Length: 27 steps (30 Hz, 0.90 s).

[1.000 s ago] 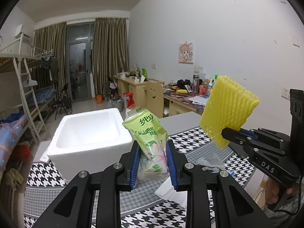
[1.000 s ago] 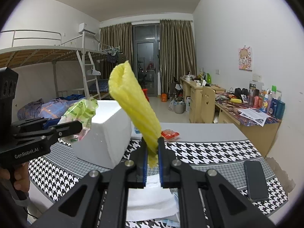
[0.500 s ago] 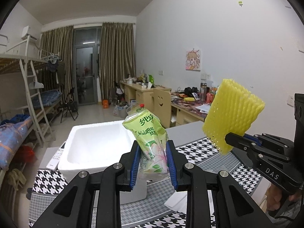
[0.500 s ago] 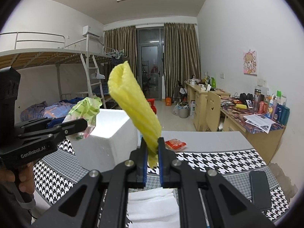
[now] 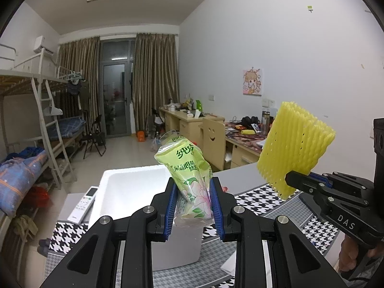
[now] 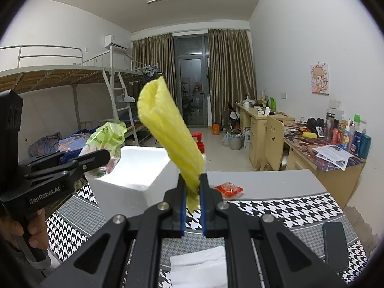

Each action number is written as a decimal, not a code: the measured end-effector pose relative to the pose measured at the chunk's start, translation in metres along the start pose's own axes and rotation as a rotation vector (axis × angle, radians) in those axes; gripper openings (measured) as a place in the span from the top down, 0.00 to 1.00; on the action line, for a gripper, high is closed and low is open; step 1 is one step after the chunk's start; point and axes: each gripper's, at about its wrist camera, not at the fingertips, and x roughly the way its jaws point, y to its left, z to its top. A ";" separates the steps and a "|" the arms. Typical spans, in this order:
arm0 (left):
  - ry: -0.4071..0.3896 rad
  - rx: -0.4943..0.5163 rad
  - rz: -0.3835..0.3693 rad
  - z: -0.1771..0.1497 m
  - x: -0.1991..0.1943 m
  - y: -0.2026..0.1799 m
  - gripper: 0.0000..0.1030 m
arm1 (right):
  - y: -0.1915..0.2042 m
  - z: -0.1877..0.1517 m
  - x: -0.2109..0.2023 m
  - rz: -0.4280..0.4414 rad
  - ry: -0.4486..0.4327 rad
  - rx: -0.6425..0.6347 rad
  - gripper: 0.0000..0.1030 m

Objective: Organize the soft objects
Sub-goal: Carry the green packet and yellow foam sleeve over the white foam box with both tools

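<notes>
In the left wrist view, the white foam box [image 5: 134, 189] at lower centre is partly hidden behind the left gripper [image 5: 193, 206], whose blue pads clamp the lower end of a green tissue pack [image 5: 189, 168]. The pack stands upright at frame centre, leaning slightly left; its base is lost between the jaws. At right, the right gripper [image 5: 288, 182] pinches the bottom corner of a yellow foam net [image 5: 295, 148], long axis rising toward upper right. The person's hand [image 5: 355, 256] is cut off at the lower right.
</notes>
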 end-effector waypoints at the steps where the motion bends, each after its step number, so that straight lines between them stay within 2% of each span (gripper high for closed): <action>1: -0.002 0.001 0.002 0.001 0.000 0.001 0.72 | 0.002 0.001 0.001 0.003 0.001 0.001 0.88; 11: -0.018 -0.011 0.041 0.005 0.004 0.012 0.72 | 0.013 0.011 0.014 0.020 0.012 -0.012 0.88; 27: 0.001 -0.036 0.105 0.011 0.023 0.034 0.72 | 0.034 0.027 0.048 0.062 0.048 -0.032 0.88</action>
